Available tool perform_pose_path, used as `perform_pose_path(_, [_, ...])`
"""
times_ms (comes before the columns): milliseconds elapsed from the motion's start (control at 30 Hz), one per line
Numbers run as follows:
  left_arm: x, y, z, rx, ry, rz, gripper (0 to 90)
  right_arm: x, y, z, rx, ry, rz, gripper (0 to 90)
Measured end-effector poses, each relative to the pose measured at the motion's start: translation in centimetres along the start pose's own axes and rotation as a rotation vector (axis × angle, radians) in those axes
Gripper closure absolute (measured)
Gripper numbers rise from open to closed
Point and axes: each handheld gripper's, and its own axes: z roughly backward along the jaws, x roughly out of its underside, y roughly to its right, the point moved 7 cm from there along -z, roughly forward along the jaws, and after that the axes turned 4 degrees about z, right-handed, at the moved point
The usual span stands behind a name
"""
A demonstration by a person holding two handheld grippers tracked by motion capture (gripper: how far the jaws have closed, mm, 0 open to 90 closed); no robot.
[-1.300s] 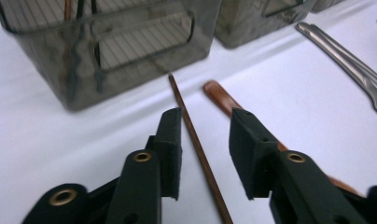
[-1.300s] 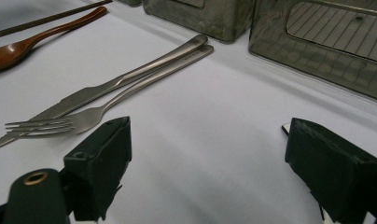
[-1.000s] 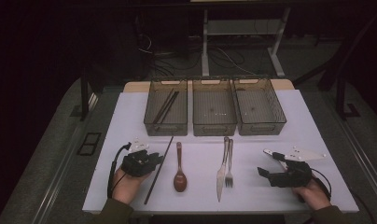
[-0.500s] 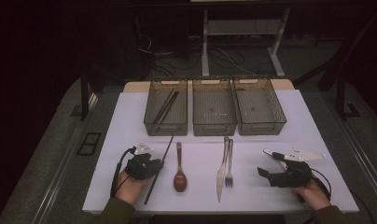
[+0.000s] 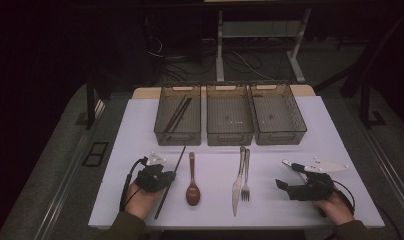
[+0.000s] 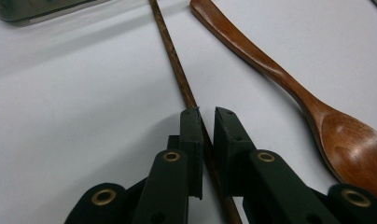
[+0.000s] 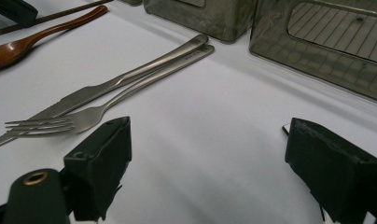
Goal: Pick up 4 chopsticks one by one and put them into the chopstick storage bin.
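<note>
A dark wooden chopstick lies on the white table, running from the left bin toward the front edge. My left gripper straddles it low on the table. Its jaws have just been closing, and the pads now hug both sides of the stick, which still rests on the surface. A brown wooden spoon lies just to the right of it. My right gripper rests at the front right, open wide, with bare table between its fingers.
A steel knife and fork lie side by side at centre. Three mesh bins stand in a row behind: the left bin holds chopsticks, then the middle bin and the right bin.
The left hand and gripper have edged in over the chopstick, and the jaws have narrowed around it. The right hand has stayed still.
</note>
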Motion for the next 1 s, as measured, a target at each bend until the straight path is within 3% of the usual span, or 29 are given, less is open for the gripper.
perform_pose_path(533, [-0.04, -0.21, 0.30, -0.054, -0.010, 0.003, 83.6, -0.01, 0.00, 0.03, -0.001, 0.000, 0.000, 14.2])
perform_pose_path(800, [0.02, -0.35, 0.36, -0.057, -0.012, 0.003, 84.2, -0.01, 0.00, 0.04, -0.001, 0.001, 0.001, 14.2])
perform_pose_path(1000, [0.23, -0.60, 0.22, -0.026, 0.006, 0.040, 83.8, -0.01, -0.03, -0.01, 0.001, -0.001, 0.003, 14.2])
